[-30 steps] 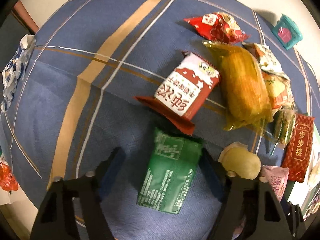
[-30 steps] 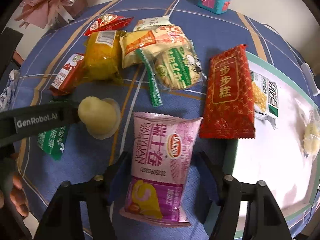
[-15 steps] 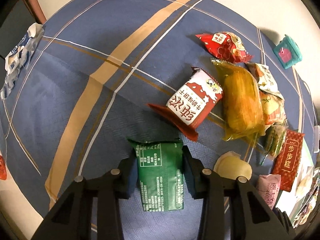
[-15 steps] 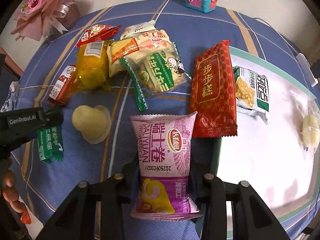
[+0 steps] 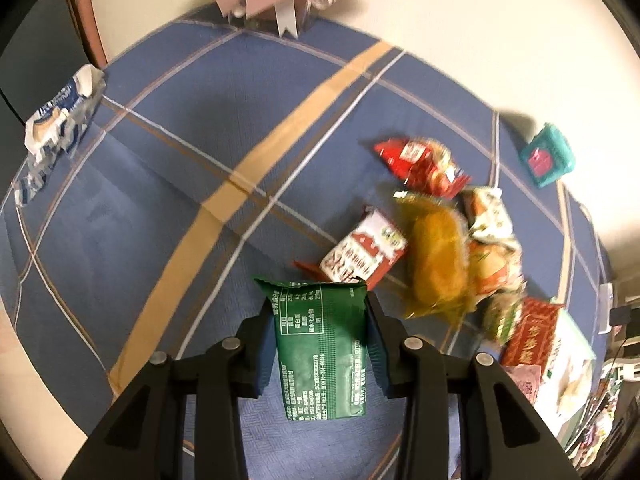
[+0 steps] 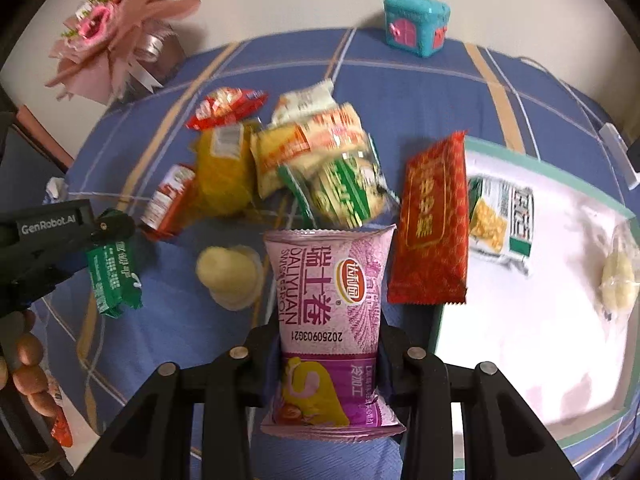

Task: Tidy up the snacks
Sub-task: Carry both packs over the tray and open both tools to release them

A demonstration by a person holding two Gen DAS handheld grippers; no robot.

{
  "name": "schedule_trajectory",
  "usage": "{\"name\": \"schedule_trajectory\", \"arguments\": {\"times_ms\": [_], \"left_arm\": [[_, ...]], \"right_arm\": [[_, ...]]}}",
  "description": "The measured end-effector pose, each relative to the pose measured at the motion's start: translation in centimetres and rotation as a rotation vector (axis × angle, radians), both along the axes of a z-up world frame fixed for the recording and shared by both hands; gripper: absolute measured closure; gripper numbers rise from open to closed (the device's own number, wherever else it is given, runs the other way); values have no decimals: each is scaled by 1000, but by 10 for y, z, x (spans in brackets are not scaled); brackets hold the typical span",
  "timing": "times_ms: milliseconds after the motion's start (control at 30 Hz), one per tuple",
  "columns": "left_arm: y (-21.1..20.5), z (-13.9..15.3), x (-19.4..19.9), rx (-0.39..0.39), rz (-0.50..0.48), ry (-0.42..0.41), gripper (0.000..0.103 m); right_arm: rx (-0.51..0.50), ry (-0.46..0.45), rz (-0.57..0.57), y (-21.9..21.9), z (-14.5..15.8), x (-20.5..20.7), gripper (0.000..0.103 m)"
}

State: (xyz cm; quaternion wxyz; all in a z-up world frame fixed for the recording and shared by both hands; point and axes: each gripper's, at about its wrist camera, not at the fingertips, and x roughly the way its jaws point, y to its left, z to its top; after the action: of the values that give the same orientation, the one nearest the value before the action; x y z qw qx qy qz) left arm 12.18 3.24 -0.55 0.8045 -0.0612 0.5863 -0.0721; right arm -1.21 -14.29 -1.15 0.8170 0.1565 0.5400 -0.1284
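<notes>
Both tools have closed and come up since a second ago: back then each snack lay flat between wide-apart jaws. Now the left tool is clamped on the green snack pack, and the right tool is clamped on the pink roll pack. Each pack is squeezed on its two long sides, with its long way pointing away from the tool toward the far side of the desk.

Left of the green pack, the blue checked cloth on the desk is wide and bare, out to a blue-and-white wrapper at the left edge. Right of it sits a crowded pile: a red-and-white pack, a yellow bag and more.

Just right of the pink pack lies a red packet, half on the white tray with the green rim. Near left sits a pale jelly cup. A teal toy box stands at the far edge.
</notes>
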Motion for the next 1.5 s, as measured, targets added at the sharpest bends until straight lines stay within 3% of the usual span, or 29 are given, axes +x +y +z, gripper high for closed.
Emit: {"name": "schedule_trajectory", "arguments": {"times_ms": [200,367,767,1200,1500], "left_arm": [[10,30,-10,-26,5,-59,62],[6,34,-16,-43,-8,-65,62],[-37,44,-36,-70,-90,-74,62],[-129,58,-90,-49,-345,-109,62],[-190,54,-139,-10,-548,-110,62]], "right_arm": [[-13,-72,6,8,27,-3,63],[-16,-98,3,8,35,-3,63],[12,-103,-155,-48,40,-27,63],[-54,-68,-392,-124,47,-85,63],[-79,-78,-490,-158,60,-124,63]]}}
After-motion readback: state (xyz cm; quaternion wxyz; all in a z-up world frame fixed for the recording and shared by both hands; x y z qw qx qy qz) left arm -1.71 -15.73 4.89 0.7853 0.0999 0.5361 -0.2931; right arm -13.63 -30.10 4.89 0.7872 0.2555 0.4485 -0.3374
